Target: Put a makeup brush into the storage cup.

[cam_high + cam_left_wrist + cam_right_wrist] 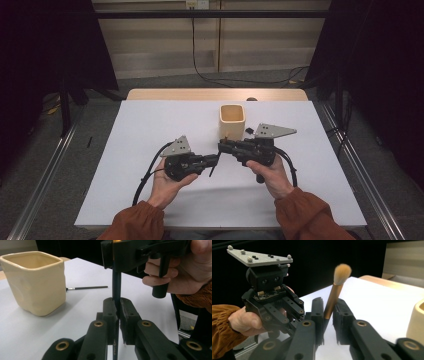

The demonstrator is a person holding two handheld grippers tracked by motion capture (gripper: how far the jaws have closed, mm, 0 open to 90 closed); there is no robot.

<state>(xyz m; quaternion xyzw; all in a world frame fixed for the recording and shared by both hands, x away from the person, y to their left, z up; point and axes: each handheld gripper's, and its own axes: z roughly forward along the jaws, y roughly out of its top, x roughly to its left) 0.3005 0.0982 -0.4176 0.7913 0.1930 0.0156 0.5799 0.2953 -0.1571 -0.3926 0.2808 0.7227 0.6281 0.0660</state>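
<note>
A makeup brush (335, 295) with a copper ferrule, a pale tuft and a thin dark handle (116, 285) stands nearly upright between the two grippers, which face each other tip to tip. My left gripper (117, 302) (216, 159) is shut on the handle low down. My right gripper (328, 302) (222, 145) has its jaws close on either side of the ferrule. Whether they press on it I cannot tell. A cream square cup (232, 120) (35, 282) stands upright just beyond the grippers.
A thin black stick with a metal band (87, 287) lies on the white table top (150, 125) behind the cup. The table's wooden far edge (215, 94) and a metal rail (360, 170) border the surface. Each gripper has a hand around its grip.
</note>
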